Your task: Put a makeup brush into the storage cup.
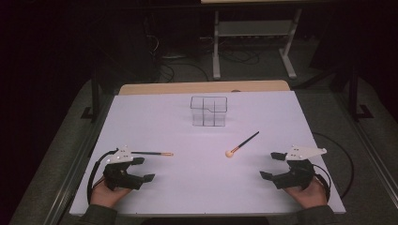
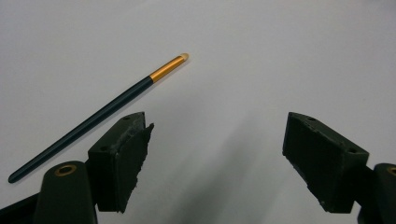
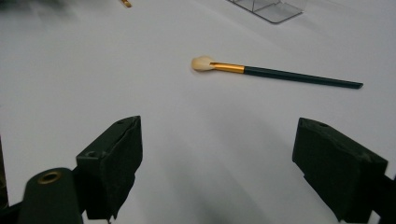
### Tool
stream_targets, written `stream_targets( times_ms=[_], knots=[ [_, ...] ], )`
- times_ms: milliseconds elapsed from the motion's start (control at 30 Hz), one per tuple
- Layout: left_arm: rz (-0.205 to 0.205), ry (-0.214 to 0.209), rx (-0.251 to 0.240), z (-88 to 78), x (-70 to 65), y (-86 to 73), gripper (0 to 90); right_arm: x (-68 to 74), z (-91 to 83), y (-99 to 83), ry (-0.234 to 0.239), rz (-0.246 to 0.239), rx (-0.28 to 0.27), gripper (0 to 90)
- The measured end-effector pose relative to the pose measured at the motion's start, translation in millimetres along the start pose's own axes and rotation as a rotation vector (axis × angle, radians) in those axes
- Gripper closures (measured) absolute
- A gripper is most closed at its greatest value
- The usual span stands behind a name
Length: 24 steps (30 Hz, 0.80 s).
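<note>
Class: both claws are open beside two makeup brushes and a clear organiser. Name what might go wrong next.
1. The thin brush lies flat on the table; the left claw may slip off it.
2. The fluffy brush could roll away from the right claw.
3. The light organiser may tip when loaded.

The clear organizer (image 3: 273,9) is cut off by the frame's top edge (right gripper view).

No legible text, label, brand, number or sign is appearing on any surface in the high view, the left gripper view or the right gripper view.
</note>
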<state>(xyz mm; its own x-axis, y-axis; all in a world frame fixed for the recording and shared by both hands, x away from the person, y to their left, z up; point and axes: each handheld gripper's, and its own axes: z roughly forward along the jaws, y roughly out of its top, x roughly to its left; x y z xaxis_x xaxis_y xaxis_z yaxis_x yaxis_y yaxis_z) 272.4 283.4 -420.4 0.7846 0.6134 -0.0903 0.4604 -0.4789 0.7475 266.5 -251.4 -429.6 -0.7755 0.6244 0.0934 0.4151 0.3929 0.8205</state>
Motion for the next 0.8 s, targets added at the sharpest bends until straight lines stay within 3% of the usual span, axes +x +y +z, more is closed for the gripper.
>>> stream_targets(
  times_ms=[200, 800],
  knots=[
    [0.000, -0.003, 0.003, 0.0, 0.8, -0.5, 20.7, -0.7, 3.2, -1.1, 0.005, 0.009, 0.024, 15.0],
    [0.020, 0.000, 0.005, -0.4, 0.7, 0.0, 20.8, 0.5, -1.0, -2.3, -0.004, 0.008, 0.017, 15.0]
  ],
)
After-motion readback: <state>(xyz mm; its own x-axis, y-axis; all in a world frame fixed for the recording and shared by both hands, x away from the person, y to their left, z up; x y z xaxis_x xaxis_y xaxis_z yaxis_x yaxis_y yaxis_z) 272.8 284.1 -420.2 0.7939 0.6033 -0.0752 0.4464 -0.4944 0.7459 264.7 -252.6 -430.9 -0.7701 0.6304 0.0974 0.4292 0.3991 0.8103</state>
